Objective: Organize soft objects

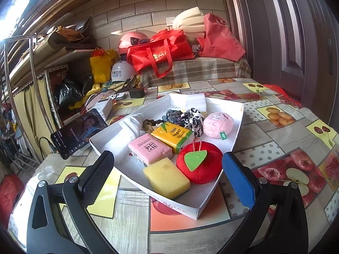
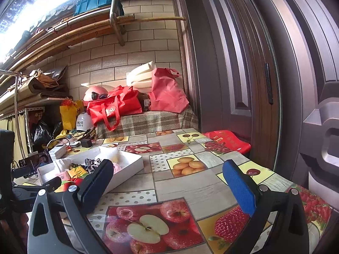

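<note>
Yellow foam sponge block (image 1: 166, 177) looked light and squashy, best pinched across its short sides; left gripper (image 1: 167, 165) and right gripper (image 2: 167, 177) both hung spread, empty.

White tray (image 1: 237, 124) contents: red apple plush (image 1: 203, 169) with green leaf, yellow sponge (image 1: 167, 177), pink tissue pack (image 1: 149, 149), yellow tissue pack (image 1: 174, 135), pink plush (image 1: 218, 124), black-and-white scrunchie (image 1: 193, 118). Tablecloth (image 1: 275, 135): fruit-print patchwork.
</note>
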The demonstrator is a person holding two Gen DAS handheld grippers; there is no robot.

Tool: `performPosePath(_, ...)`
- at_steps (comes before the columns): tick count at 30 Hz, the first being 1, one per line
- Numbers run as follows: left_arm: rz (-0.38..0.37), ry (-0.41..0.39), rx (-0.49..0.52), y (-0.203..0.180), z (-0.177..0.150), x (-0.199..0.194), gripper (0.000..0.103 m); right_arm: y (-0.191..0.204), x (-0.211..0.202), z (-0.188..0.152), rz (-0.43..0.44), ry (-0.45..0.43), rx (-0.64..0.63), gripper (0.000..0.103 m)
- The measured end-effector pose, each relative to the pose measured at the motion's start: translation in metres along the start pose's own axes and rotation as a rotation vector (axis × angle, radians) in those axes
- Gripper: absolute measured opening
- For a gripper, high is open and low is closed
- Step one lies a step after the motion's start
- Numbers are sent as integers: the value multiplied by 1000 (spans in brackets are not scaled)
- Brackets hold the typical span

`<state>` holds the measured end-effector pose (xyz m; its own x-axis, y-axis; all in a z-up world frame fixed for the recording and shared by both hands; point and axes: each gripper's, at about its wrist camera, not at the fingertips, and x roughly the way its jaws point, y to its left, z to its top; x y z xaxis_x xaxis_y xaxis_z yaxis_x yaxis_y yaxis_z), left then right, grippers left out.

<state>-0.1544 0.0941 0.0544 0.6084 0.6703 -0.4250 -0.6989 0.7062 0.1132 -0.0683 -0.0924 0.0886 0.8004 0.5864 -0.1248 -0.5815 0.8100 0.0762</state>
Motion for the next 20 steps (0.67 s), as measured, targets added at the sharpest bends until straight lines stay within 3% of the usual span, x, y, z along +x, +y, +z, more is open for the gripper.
performPosePath(20,1,12,-15,1,-4,3,103,-2,3,1,6,12,14,103)
